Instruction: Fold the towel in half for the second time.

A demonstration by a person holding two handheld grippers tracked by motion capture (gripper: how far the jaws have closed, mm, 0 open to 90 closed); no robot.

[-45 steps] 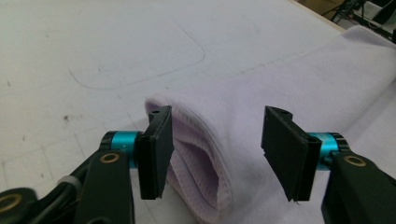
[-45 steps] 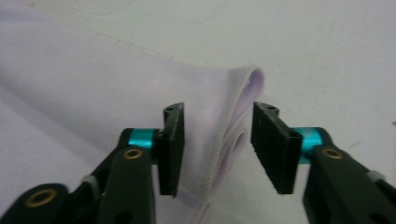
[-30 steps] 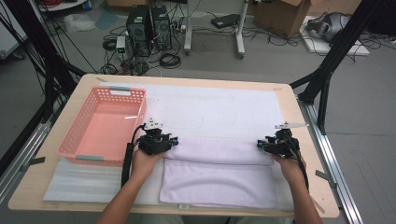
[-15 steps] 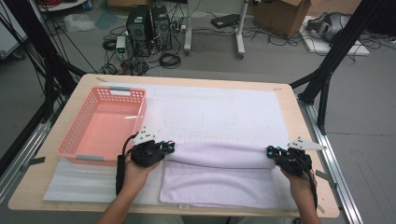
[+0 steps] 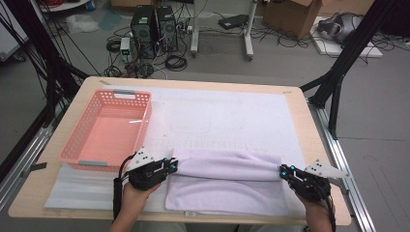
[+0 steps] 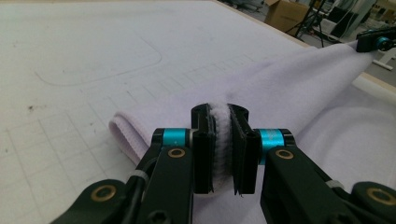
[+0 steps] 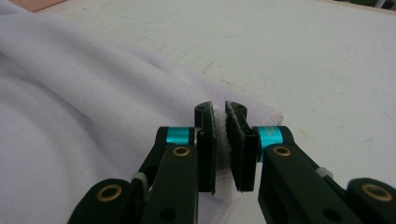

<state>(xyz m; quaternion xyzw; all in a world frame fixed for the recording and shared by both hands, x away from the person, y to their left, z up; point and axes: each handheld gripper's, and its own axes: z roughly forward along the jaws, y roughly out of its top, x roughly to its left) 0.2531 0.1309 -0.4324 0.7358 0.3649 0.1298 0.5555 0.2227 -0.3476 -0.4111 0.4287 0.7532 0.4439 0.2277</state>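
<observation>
A lavender towel [image 5: 222, 186] lies on the near part of the table, its far edge lifted and rolled over toward me. My left gripper [image 5: 171, 166] is shut on the towel's left corner; in the left gripper view the fabric [image 6: 299, 93] is pinched between the pads [image 6: 203, 149]. Those jaws have just eased open slightly, with the towel still gripped. My right gripper [image 5: 283, 170] is shut on the right corner, its jaws having just closed on it. In the right gripper view the cloth [image 7: 70, 93] bunches between the pads [image 7: 243, 149]. The towel hangs taut between both grippers.
An empty pink basket [image 5: 106, 128] stands at the left of the table. A white mat [image 5: 232, 116] covers the tabletop beyond the towel. The table's right edge [image 5: 321, 154] is close to my right hand. The right gripper [image 6: 376, 42] appears far off in the left gripper view.
Both grippers have moved toward the table's near edge, drawing the towel's far edge over the rest of the towel. The fold now sits closer to me.
</observation>
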